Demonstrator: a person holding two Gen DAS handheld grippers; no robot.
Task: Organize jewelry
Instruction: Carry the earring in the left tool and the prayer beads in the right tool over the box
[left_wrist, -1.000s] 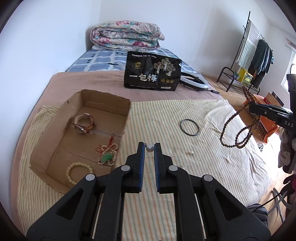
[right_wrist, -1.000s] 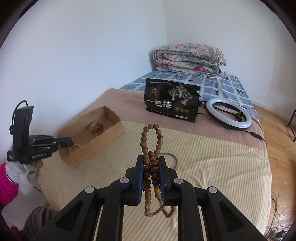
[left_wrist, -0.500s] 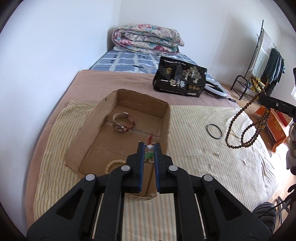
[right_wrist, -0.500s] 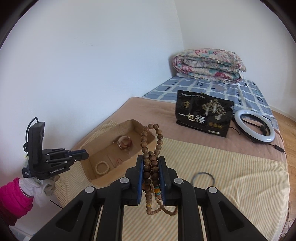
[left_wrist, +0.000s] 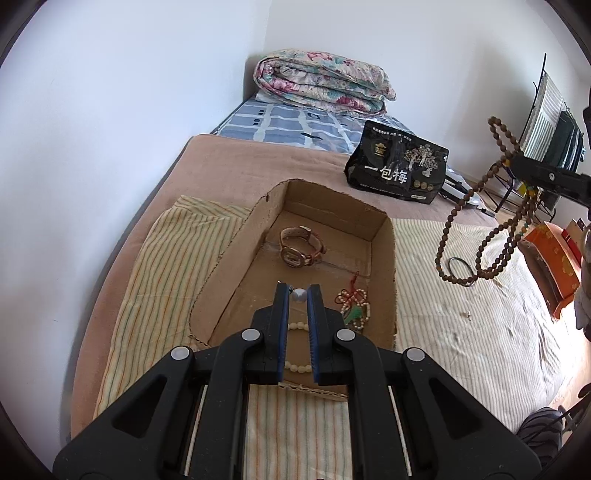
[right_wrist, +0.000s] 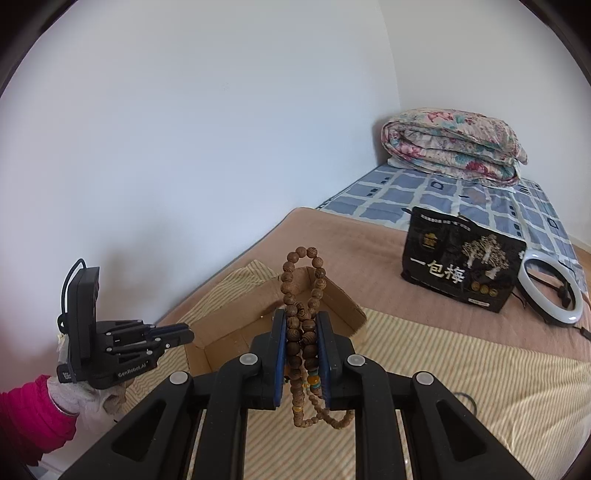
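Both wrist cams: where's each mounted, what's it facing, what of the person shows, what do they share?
Left wrist: on the left gripper, angled down into the cardboard box; pearl earring pinched; no body parts.
Right wrist: on the right gripper, facing the box's far end and wall; wooden bead necklace clamped; pink sleeve and gloved hand visible.
Shared: box, necklace, black bag, folded quilt; each sees the other gripper.

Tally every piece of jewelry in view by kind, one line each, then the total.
Watch in the cardboard box: 1
Cream bead bracelet in the box: 1
Red-knotted charm with beads in the box: 1
Pearl piece in the left gripper: 1
Wooden bead strand in the right gripper: 1
Dark ring on the striped cloth: 1
Total: 6
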